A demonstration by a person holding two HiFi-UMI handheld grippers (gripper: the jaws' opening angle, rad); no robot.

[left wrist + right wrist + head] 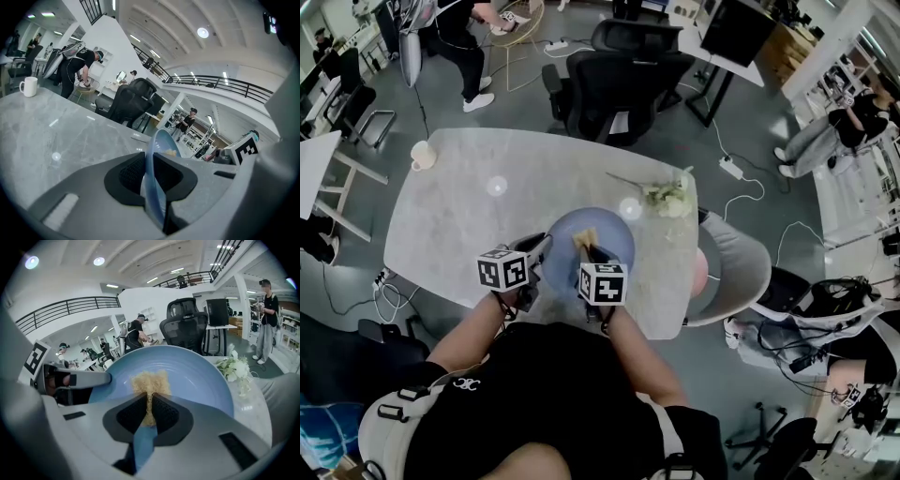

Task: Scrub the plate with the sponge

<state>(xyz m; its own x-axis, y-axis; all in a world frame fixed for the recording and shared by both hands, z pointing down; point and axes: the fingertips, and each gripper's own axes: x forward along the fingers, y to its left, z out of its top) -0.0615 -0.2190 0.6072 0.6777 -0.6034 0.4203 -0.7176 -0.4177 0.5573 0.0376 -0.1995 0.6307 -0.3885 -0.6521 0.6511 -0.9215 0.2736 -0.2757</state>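
Scrubbing seems under way, not finished: left gripper (542, 247) clamps the left rim of the blue plate (616, 234) at the near edge of the table (459, 216), right gripper (592, 254) pinches the tan sponge (150, 382) against the plate's face, and how much is already scrubbed cannot be told.

Setting: a large open-plan office or lab hall, not a home.

Head view:
- Grey floor (759, 112) crossed by loose cables; white power strip (730, 168) right of centre.
- Black swivel office chairs (619, 80) at top centre.
- White desk (741, 67) with a black monitor (736, 28) at upper right.
- Grey marble-pattern table (450, 216) in the middle.

Left gripper view:
- White upper gallery with a black metal railing (234, 86) at centre right.
- Round recessed ceiling light (202, 32) at the top.
- Person in black clothing (77, 63) bent over a stand at upper left.

Right gripper view: another person (267, 319) stands among the desks at the right edge.
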